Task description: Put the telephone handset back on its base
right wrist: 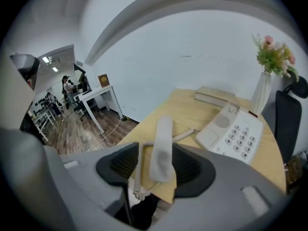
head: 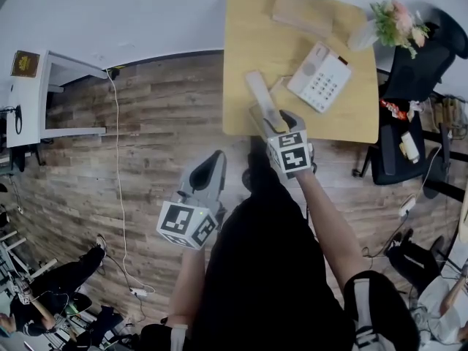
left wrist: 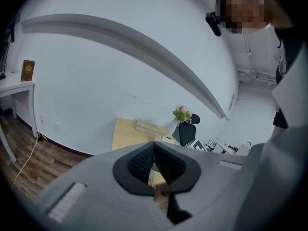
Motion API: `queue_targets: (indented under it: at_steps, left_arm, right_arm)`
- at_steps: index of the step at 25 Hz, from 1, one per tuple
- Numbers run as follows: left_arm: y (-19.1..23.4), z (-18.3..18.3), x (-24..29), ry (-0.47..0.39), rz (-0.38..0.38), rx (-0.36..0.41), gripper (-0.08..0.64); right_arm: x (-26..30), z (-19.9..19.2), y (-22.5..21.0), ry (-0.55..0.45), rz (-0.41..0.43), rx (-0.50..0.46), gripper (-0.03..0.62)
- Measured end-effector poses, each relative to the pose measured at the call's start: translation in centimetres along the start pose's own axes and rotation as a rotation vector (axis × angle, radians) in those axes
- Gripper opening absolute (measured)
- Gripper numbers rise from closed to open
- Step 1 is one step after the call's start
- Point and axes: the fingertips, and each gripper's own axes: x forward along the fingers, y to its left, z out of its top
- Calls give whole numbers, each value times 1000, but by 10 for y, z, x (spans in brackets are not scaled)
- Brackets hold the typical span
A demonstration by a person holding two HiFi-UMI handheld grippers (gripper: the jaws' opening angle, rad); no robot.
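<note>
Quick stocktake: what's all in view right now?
beige corded telephone handset: one, beige, near table edge
beige keypad telephone base: one, beige, table's right side
light wooden table: one, tan, straight ahead
tan book: one, tan, table's far end
white vase of pink flowers: one, white, table's far corner
black office chair: one, black, right of table
left gripper: one, grey, fingers shut, empty
right gripper: one, grey, fingers open, handset between them

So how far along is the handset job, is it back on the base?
Done: nothing yet. The off-white telephone handset lies on the pale wooden table, apart from the white keypad base, whose cradle is bare. In hand: the right gripper holds its jaws open either side of the handset, not gripping. The left gripper is shut, empty, off the table. Left: grip, lift, seat it on the base.
</note>
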Motion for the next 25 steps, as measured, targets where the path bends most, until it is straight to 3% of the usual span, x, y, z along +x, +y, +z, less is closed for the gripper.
queue_targets:
  at_steps: [12,25]
  left_arm:
    - [27,7,31,46,10,-5,11]
    - [43,2,43,55,33,-41,11]
  right_arm:
    - [55,-5,-11,103,-24,27,229]
    - [76,-3,-20,131,-59,-12,232]
